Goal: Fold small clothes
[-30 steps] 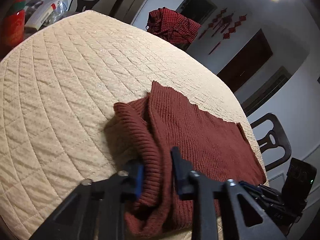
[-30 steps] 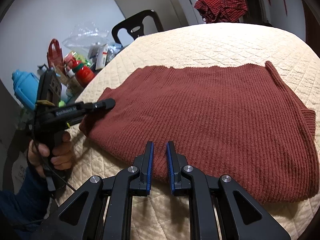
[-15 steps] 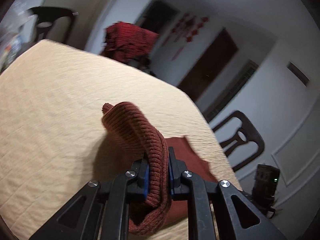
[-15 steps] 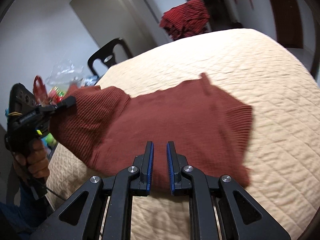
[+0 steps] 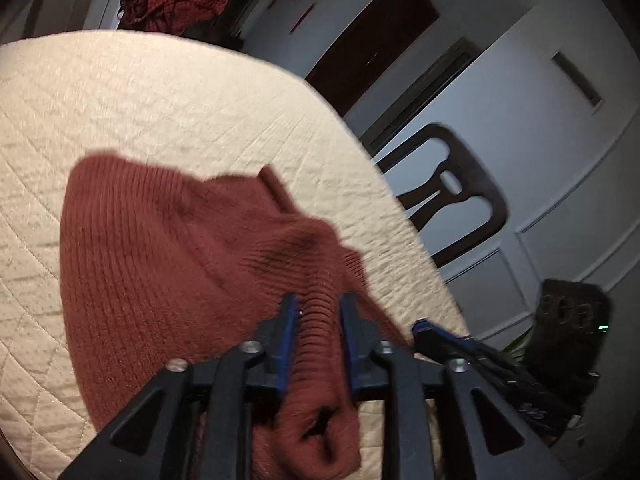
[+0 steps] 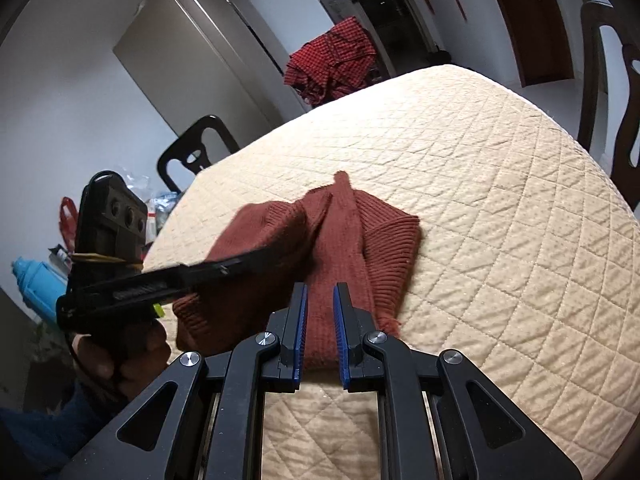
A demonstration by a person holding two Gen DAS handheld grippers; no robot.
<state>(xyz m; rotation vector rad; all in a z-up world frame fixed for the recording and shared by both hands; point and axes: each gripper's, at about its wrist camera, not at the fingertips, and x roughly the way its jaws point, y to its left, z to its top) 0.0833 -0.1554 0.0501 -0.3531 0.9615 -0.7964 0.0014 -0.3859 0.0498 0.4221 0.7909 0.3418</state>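
A rust-red knit sweater [image 5: 160, 260] lies bunched and folded over on the cream quilted table cover [image 5: 140, 100]. My left gripper [image 5: 316, 312] has a thick roll of the knit between its blue pads. Its jaws are opening, and the cloth still fills the gap and touches both pads. In the right wrist view the left gripper [image 6: 256, 256] reaches over the sweater [image 6: 380, 240] from the left, held by a person's hand [image 6: 120, 352]. My right gripper [image 6: 320, 308] is shut on the sweater's near edge. Its blue tips [image 5: 424, 328] show beside the cloth in the left wrist view.
Dark wooden chairs stand around the table [image 6: 500, 200]: one [image 5: 452, 200] on the right, one [image 6: 196, 152] at the far left, one [image 6: 612, 80] at the right edge. A red checked cloth [image 6: 332, 60] hangs beyond the table. Bottles and bags [image 6: 36, 280] clutter the left.
The left gripper lifted the sweater's side and carried it across over the body, then its jaws widened. The right gripper moved along with the near edge. The sweater went from spread flat to bunched.
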